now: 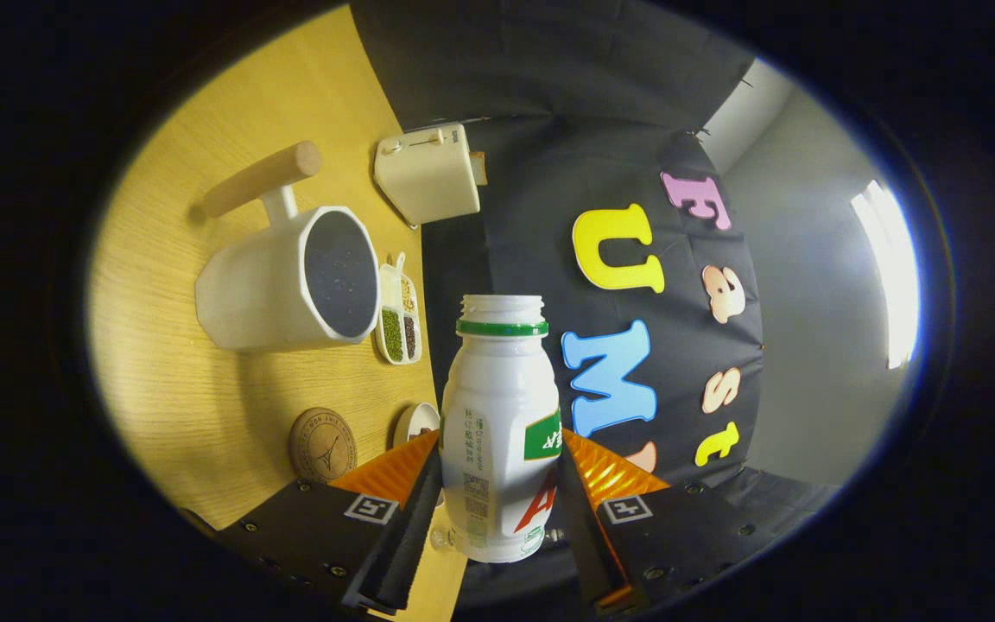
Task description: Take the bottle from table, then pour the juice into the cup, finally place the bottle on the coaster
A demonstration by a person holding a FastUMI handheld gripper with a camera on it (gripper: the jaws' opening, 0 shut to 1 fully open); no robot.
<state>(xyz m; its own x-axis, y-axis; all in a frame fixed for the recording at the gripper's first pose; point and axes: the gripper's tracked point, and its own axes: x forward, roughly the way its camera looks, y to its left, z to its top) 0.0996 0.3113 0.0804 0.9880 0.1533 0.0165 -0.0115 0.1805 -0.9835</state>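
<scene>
Claw (499,475) is pinching the open bottle (500,432) between both fingers, lifted and rolled sideways over the tabletop (204,380). Tilt further and juice probably spills before reaching the cup (417,423) by the coaster (322,444).

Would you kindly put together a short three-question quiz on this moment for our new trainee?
1. True or false: the gripper is shut on the bottle.
2. Is the bottle's mouth capped or uncapped?
3. Which thing lies closest to the round coaster on the wooden table?
A. the toaster
B. the small white dish
C. the big white pot with a wooden handle

Key
1. True: both fingers press on the bottle's sides.
2. Uncapped: the threaded neck is bare above the green ring.
3. B
</scene>
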